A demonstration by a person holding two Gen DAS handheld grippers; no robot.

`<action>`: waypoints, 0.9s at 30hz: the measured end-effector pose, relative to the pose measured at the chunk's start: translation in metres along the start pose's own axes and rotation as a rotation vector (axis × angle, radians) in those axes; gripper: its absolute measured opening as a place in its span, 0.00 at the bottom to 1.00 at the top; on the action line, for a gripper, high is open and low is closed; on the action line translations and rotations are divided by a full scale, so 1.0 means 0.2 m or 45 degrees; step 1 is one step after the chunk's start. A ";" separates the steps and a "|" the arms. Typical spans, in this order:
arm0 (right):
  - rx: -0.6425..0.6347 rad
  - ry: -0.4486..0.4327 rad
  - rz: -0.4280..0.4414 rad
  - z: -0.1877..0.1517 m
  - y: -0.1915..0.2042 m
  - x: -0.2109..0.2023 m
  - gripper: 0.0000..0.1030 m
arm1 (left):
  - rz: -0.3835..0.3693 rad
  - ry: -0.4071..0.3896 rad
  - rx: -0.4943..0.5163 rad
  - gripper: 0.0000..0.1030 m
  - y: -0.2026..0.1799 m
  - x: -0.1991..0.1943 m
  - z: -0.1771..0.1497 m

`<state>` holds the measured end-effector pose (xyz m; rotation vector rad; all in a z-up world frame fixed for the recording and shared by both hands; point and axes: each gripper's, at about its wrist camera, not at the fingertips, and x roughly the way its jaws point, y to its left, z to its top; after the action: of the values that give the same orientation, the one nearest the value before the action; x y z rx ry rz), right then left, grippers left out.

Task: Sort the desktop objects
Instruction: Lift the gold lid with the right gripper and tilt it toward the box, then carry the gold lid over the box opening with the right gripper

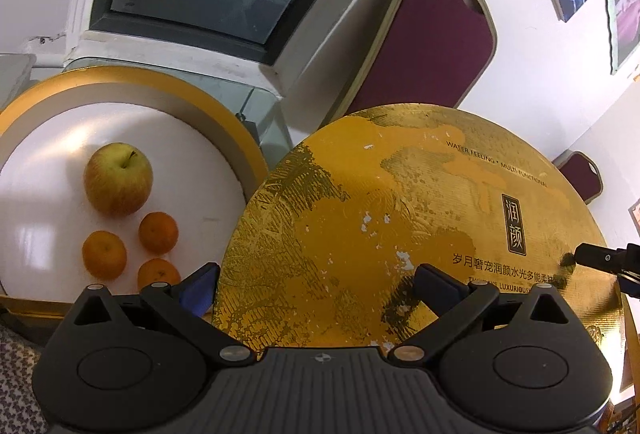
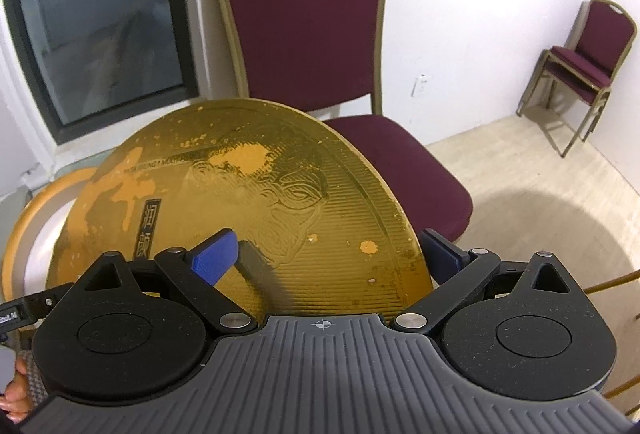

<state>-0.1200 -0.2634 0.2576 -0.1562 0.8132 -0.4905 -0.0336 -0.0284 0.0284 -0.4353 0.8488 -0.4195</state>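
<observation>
Gold lid (image 1: 380, 218) is held tilted between both wide-spread grippers, left (image 1: 316, 286) and right (image 2: 340, 254), box (image 1: 132, 86) with fruit seen left of frame.

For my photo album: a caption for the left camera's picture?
Open left gripper straddling a gold lid, beside a box of fruit.

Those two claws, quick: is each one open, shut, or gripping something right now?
Left gripper: open, fingers either side of the gold lid's edge, not clamped.
Right gripper: open, straddling the same lid's rim, not clamped.
</observation>
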 end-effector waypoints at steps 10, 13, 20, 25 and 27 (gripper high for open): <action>-0.002 0.001 0.134 0.03 0.12 0.16 0.96 | 0.113 -0.119 -0.033 0.97 0.11 -0.10 0.08; -0.002 0.008 0.215 0.05 0.20 0.23 0.96 | 0.185 -0.180 -0.037 0.97 0.17 -0.17 0.12; -0.014 0.004 0.438 0.10 0.47 0.42 0.96 | 0.403 -0.266 -0.012 0.97 0.30 -0.30 0.18; -0.017 0.025 0.601 0.14 0.66 0.59 0.96 | 0.546 -0.309 -0.028 0.96 0.39 -0.37 0.22; -0.024 0.048 0.654 0.15 0.74 0.67 0.96 | 0.600 -0.317 -0.037 0.96 0.43 -0.38 0.23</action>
<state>0.0333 -0.1978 0.1435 0.0470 0.8581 -0.0011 -0.0270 0.0911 0.0583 -0.2936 0.6872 0.0819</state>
